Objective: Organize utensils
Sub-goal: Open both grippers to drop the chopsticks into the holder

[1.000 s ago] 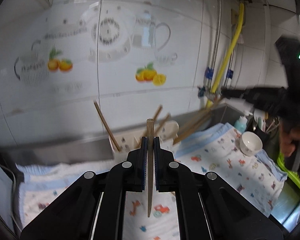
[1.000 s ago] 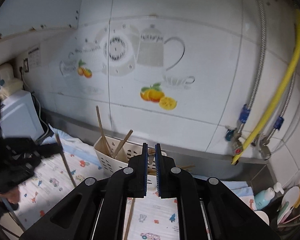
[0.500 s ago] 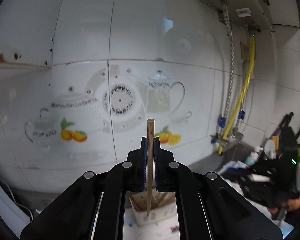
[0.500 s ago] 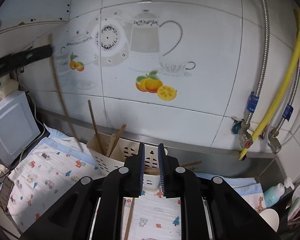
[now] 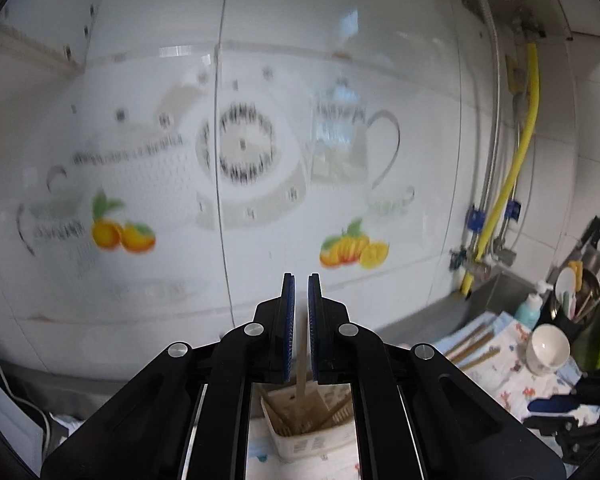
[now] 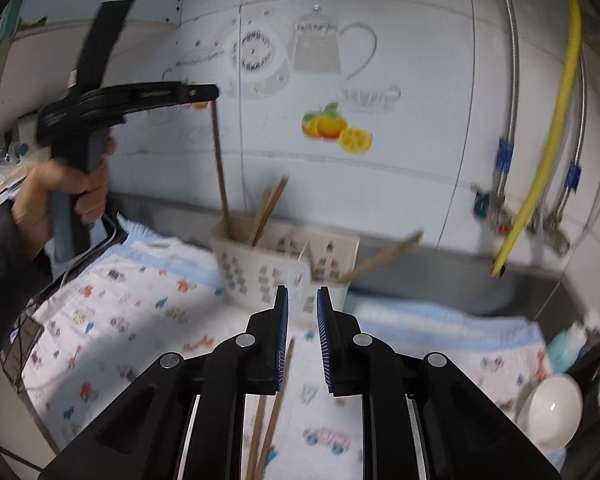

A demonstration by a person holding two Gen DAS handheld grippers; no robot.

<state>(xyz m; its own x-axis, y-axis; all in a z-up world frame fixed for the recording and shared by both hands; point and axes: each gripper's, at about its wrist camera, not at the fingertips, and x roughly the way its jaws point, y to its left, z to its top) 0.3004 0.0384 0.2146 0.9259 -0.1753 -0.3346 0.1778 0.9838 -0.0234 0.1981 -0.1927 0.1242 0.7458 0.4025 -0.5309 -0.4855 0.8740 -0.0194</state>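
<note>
Right wrist view: left gripper (image 6: 214,98) is seen parted above a wooden chopstick (image 6: 221,172) standing in the beige slotted utensil basket (image 6: 260,268); right gripper (image 6: 302,340) is held open, empty.

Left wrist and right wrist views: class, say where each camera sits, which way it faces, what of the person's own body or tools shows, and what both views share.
Left wrist: sits on the left hand-held gripper, faces the tiled wall above the utensil caddy; only its own fingers show.
Right wrist: sits on the right hand-held gripper, faces the caddy on the patterned cloth; the person's left hand appears.
Shared: caddy, chopstick, orange decal, yellow hose.
</note>
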